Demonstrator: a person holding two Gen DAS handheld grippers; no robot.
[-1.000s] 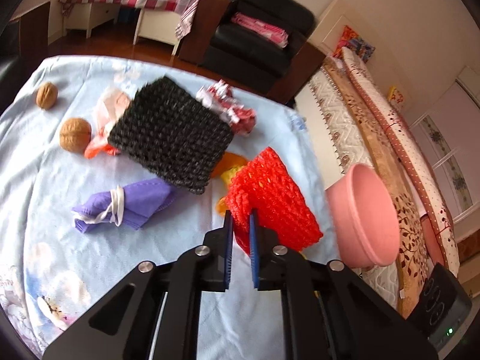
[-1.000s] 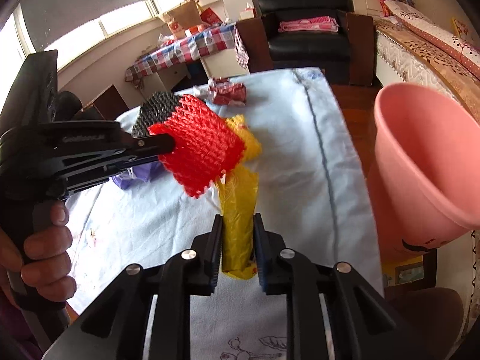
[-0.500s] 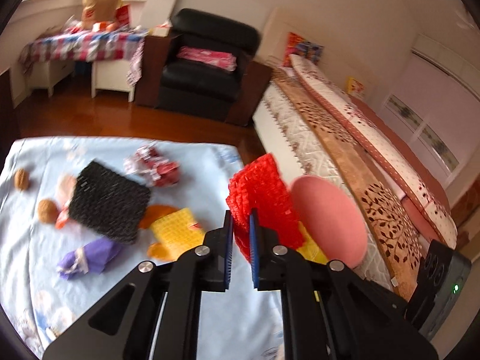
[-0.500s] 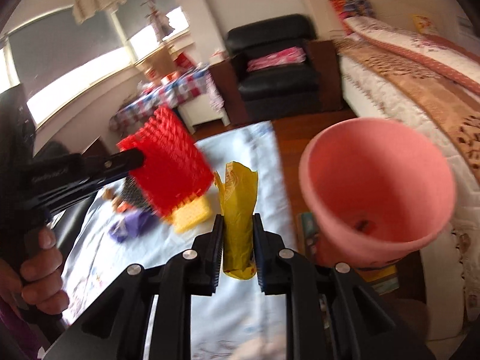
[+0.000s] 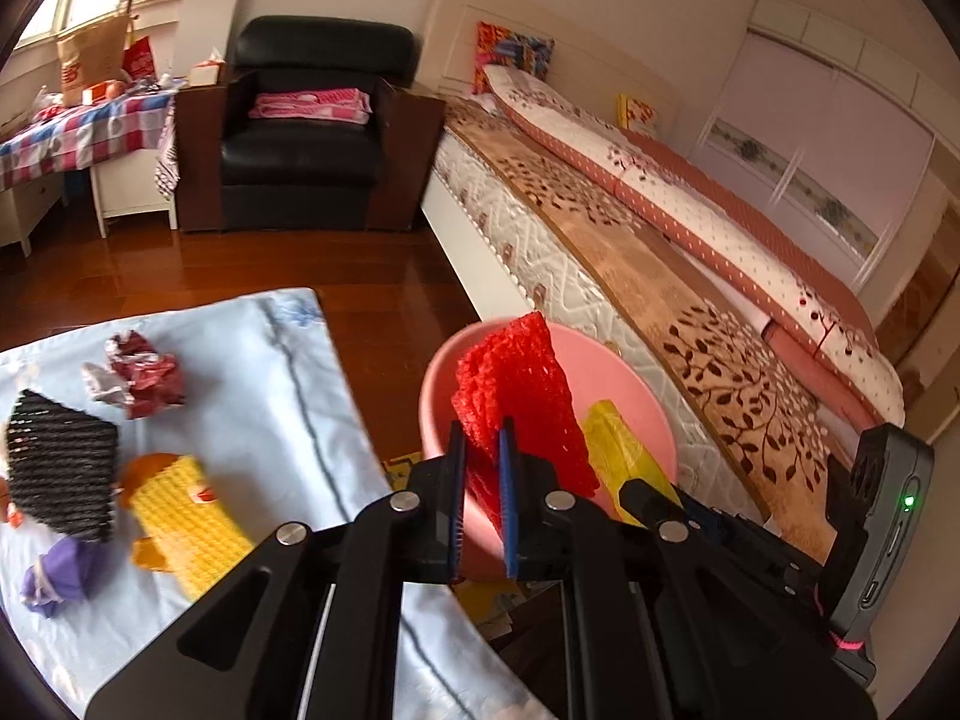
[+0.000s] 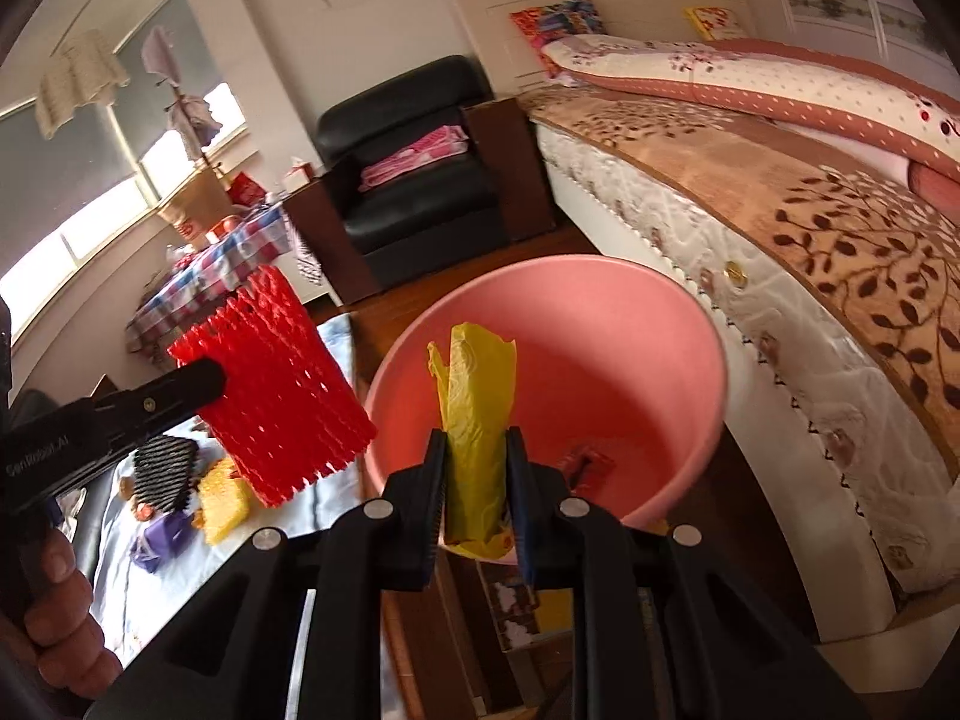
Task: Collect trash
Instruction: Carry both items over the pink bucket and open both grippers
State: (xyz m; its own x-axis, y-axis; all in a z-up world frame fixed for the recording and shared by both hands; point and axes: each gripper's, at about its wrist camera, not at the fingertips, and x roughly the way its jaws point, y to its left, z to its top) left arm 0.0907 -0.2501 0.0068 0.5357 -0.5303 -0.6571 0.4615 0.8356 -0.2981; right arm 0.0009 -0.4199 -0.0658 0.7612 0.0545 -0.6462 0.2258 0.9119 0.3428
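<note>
My left gripper (image 5: pixel 482 438) is shut on a red foam net (image 5: pixel 519 384) and holds it up at the near rim of the pink basin (image 5: pixel 624 384). In the right wrist view the red net (image 6: pixel 270 384) hangs just left of the basin (image 6: pixel 600 324). My right gripper (image 6: pixel 477 450) is shut on a crumpled yellow plastic bag (image 6: pixel 477 396) and holds it over the basin's near rim. The bag also shows in the left wrist view (image 5: pixel 624 450). A small red scrap (image 6: pixel 585 462) lies in the basin's bottom.
On the light blue tablecloth (image 5: pixel 270 420) lie a black foam net (image 5: pixel 60 462), a yellow foam net (image 5: pixel 180 510), a purple wad (image 5: pixel 66 570) and a crumpled red-white wrapper (image 5: pixel 138 372). A bed (image 5: pixel 660 252) stands right of the basin, a black armchair (image 5: pixel 312 132) behind.
Both grippers have swung right from above the table to the pink basin, carrying the red net and the yellow bag. The basin now fills the middle of both views.
</note>
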